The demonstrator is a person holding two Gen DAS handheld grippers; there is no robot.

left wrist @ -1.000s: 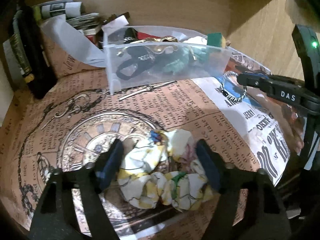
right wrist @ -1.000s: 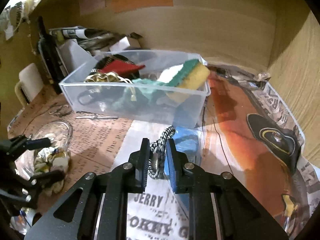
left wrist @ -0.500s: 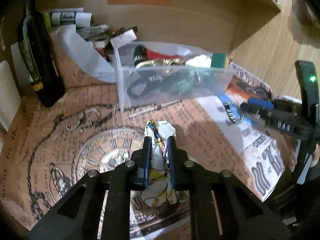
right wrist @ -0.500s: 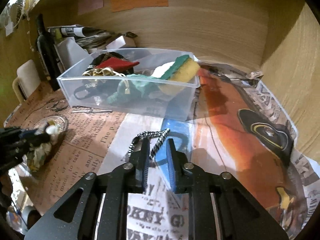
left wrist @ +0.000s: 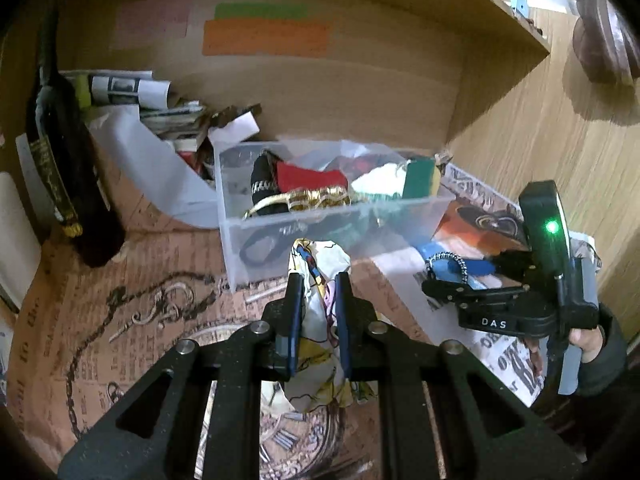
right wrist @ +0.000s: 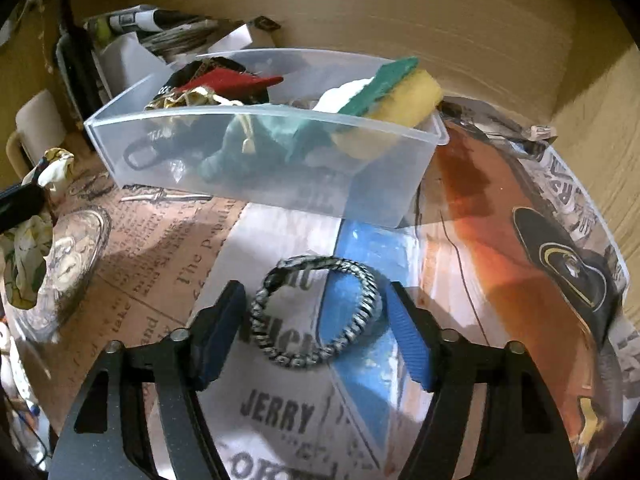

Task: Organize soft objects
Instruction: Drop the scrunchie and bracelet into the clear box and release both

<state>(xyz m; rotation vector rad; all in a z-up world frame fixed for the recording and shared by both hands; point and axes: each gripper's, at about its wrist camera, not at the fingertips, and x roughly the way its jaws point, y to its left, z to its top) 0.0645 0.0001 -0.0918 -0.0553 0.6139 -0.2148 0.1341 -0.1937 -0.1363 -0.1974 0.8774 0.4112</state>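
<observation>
My left gripper [left wrist: 316,280] is shut on a white, yellow and floral scrunchie [left wrist: 320,320], held just in front of the clear plastic bin [left wrist: 332,220]. The scrunchie also shows at the left edge of the right wrist view [right wrist: 28,232]. My right gripper [right wrist: 312,300] is open, its blue pads either side of a black-and-white braided band [right wrist: 320,312] that lies on the newspaper. The bin [right wrist: 260,160] holds a yellow-green sponge [right wrist: 400,96], a teal cloth [right wrist: 272,136], a red cloth [right wrist: 228,80] and gold trim.
A dark bottle [left wrist: 68,168] stands at the left. Rolled papers and clutter [left wrist: 160,108] lie behind the bin. Wooden walls close the back and right. A cream mug [right wrist: 32,128] stands at the left. Newspaper sheets [right wrist: 276,412] cover the surface.
My left gripper has shut on the scrunchie and lifted it toward the bin. My right gripper has opened and let the braided band down onto the newspaper.
</observation>
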